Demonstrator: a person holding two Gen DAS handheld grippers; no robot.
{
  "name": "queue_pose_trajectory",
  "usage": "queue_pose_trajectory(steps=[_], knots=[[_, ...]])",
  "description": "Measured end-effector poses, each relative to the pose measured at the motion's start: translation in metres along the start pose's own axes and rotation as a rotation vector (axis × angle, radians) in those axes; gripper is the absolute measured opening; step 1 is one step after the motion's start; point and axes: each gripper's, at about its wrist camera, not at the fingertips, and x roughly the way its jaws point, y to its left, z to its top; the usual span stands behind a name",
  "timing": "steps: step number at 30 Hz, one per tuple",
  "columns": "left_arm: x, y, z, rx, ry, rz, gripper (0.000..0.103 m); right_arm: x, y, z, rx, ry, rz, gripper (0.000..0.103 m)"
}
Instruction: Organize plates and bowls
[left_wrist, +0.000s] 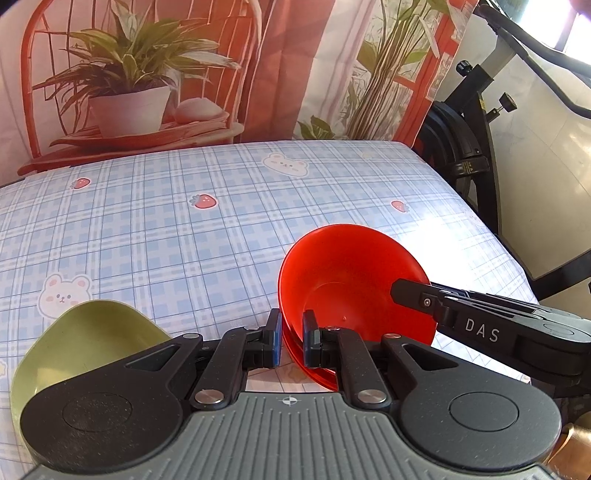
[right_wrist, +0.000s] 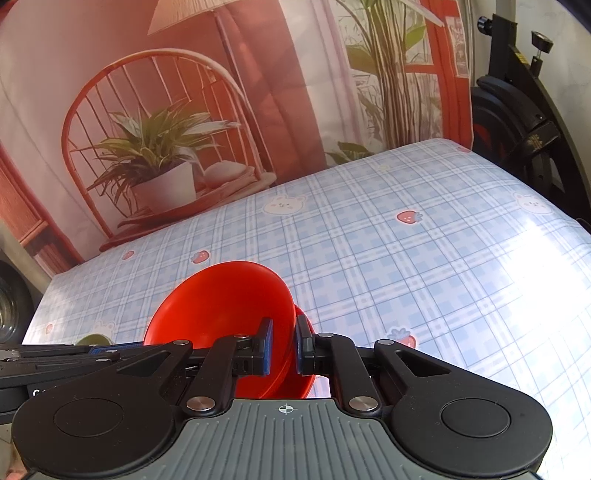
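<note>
A red bowl (left_wrist: 343, 280) is held between both grippers above the checked tablecloth (left_wrist: 207, 236). My left gripper (left_wrist: 291, 326) is shut on its near left rim, blue pads on either side of the wall. My right gripper (left_wrist: 408, 291) comes in from the right and grips the opposite rim. In the right wrist view the right gripper (right_wrist: 283, 332) clamps the red bowl (right_wrist: 218, 299), and the left gripper (right_wrist: 110, 349) shows at the left edge. A second red rim (left_wrist: 314, 371) shows just under the bowl. A green dish (left_wrist: 85, 343) lies at the near left.
The tablecloth (right_wrist: 406, 266) carries bear and strawberry prints and shines brightly at the right. A printed backdrop (left_wrist: 147, 74) with a chair and plant hangs behind the table. A black exercise bike (left_wrist: 476, 122) stands past the table's right edge.
</note>
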Motion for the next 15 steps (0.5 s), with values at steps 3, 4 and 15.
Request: queue_pose_trajectory(steps=[3, 4, 15], knots=[[0.0014, -0.0005, -0.0007, 0.004, 0.006, 0.000, 0.012, 0.0012, -0.0017, -0.0012, 0.005, 0.005, 0.002, 0.012], [0.0018, -0.0006, -0.0010, 0.004, 0.008, 0.000, 0.012, 0.0019, -0.0020, -0.0014, 0.008, 0.008, 0.003, 0.012], [0.0086, -0.0005, 0.0003, 0.000, 0.026, -0.006, 0.013, 0.0041, -0.0044, -0.0032, 0.016, 0.017, 0.013, 0.012]])
